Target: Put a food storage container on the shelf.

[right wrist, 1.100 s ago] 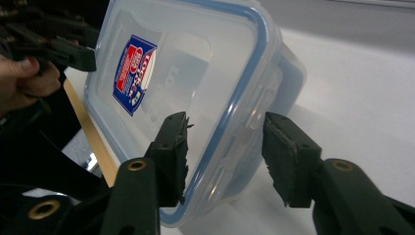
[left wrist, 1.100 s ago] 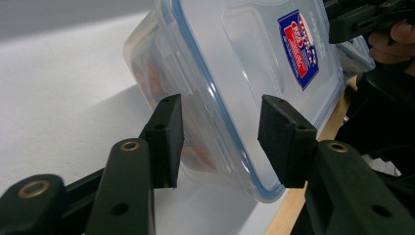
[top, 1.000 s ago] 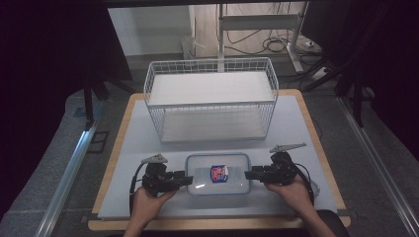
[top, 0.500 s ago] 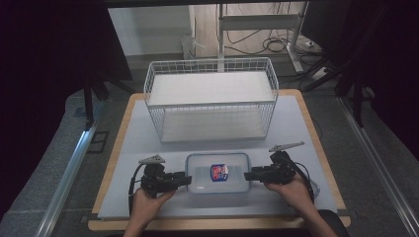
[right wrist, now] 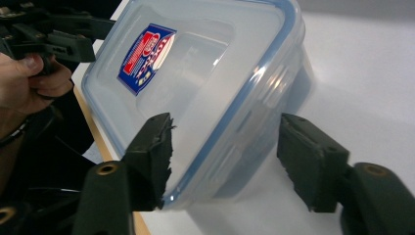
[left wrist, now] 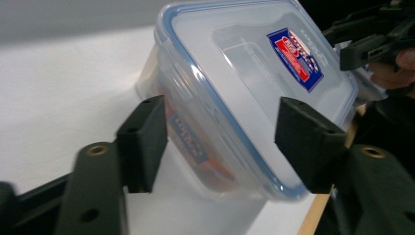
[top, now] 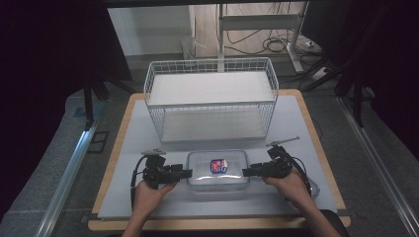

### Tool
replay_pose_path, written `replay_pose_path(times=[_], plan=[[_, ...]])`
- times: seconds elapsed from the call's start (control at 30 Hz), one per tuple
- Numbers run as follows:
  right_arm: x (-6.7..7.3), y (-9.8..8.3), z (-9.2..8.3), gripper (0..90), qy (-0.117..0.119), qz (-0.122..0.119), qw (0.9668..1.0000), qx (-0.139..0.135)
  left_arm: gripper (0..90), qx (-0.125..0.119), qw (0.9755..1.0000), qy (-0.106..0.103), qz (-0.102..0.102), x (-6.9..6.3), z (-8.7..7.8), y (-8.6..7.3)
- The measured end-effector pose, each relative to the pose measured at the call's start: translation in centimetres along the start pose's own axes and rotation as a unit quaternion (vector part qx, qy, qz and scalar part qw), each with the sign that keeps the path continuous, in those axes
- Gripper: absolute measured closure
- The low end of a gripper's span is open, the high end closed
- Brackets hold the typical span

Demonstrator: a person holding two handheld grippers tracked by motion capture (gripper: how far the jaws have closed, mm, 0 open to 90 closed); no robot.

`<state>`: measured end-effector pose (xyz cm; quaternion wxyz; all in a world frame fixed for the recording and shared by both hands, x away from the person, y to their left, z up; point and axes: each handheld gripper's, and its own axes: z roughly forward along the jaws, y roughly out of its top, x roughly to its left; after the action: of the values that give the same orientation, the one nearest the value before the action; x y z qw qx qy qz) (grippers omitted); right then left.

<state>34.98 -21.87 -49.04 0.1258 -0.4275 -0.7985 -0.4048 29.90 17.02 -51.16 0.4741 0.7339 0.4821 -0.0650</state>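
Box [top: 218, 170] of clear plastic with a blue-rimmed lid sits on the mat [top: 148, 207] near its front edge, before the wire basket [top: 211, 98]. Left gripper [top: 185, 173] and right gripper [top: 246, 172] stand at its two short ends; both have just been opening, jaws apart, pads off the walls. I judge it light, stiff and slippery, so the rim at each end is the best hold.

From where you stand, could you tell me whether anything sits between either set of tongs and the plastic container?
Nothing visible does. The left tongs and right tongs sit at opposite ends of the lidded container, jaws open astride its end edges. The wire basket stands behind it, apart.
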Motion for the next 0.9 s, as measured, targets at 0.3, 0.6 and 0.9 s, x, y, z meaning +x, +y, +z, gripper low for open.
replay_pose_path(times=[0.3,0.6,0.9], plan=[[-0.3,0.8,0.7,33.3,0.011,0.027,0.9994,0.02,25.8,0.02,0.9976,-0.05,-0.044,0.5,1.7,0.3],[-0.1,0.9,0.7,35.4,0.009,0.027,0.9995,0.016,34.6,0.017,0.9963,-0.06,-0.059,0.7,1.0,0.0],[-0.2,1.4,1.2,33.4,0.025,0.038,0.9984,0.033,40.8,0.002,0.9959,-0.073,-0.053,0.8,0.5,-0.5]])
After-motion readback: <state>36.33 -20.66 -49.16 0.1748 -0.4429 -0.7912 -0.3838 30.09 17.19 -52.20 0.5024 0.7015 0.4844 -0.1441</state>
